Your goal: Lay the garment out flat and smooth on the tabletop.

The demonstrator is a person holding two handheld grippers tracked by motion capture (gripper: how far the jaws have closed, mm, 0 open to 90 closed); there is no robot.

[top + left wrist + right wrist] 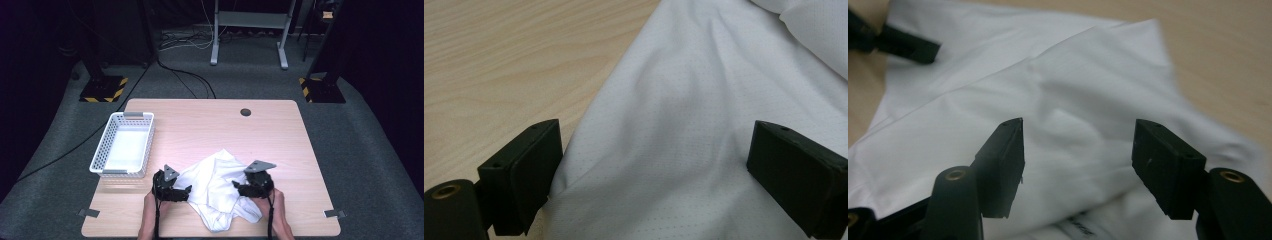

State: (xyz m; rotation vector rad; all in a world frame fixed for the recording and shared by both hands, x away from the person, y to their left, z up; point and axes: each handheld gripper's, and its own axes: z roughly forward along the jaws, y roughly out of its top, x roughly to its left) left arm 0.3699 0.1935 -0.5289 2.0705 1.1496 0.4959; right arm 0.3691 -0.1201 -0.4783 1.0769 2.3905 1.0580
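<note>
At the table's near edge the white garment (217, 187) lies crumpled, unfolded. The left gripper (651, 165) and the right gripper (1078, 160) both stand with jaws apart over the cloth, gripping nothing. Folding looks barely begun; the white basket (102, 150) near the far left corner waits, nothing in it

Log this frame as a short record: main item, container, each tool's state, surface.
main item: white cloth, crumpled, near the front edge of the table
container: white basket, empty, left of the cloth
left tool: open, jaws straddling cloth, not pinching it
right tool: open above the cloth, nothing gripped
surface: wooden table
</note>
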